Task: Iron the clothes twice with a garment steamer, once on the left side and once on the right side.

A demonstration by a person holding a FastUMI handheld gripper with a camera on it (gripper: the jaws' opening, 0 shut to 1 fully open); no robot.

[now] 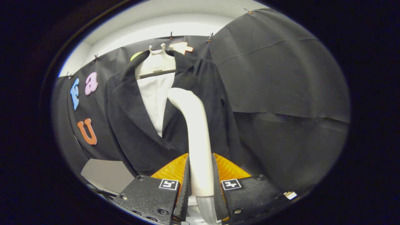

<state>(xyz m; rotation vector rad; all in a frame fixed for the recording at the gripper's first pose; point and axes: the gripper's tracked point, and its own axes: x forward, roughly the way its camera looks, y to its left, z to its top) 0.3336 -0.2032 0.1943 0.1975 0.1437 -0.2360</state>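
Two fingers of the gripper (201,175) are pinching the garment steamer (197,137) by its handle, one on each side. Steamer head is pointing up at the dark jacket (131,125), near the lapel opening, over the white shirt (154,97) on its hanger (156,64). Risk, as I judge it: handle is smooth, so it could twist in the grip and drag cloth off the hanger.
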